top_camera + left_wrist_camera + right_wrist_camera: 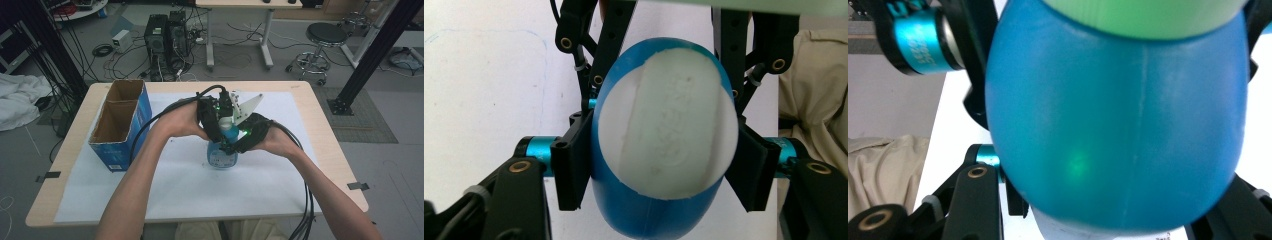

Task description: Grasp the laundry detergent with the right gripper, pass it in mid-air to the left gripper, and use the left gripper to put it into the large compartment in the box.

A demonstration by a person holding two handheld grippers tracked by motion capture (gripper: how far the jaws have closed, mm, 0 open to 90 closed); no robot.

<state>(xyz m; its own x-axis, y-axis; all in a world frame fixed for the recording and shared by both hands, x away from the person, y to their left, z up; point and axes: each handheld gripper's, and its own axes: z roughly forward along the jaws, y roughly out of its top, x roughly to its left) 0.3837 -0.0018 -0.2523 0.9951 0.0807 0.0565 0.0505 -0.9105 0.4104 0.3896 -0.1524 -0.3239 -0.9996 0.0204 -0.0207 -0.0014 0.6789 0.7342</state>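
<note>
Forearms reaching in from below; blue bottle (222,154) upright on white-covered worktop (280,185), left gripper (214,131) clamped on its shoulder, right gripper (239,141) closed from opposite side, presumably steadying it. Cardboard box (121,121) well apart.

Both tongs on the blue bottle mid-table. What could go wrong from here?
1. The blue bottle is rounded and smooth. In the left gripper view the left tongs press its curved sides, so it may slip or twist if lifted.
2. Both tongs crowd the bottle's top; the right tongs could knock against the left ones during any turn.
3. The cardboard box stands open just to the left; a wide swing that way might hit it.
</note>
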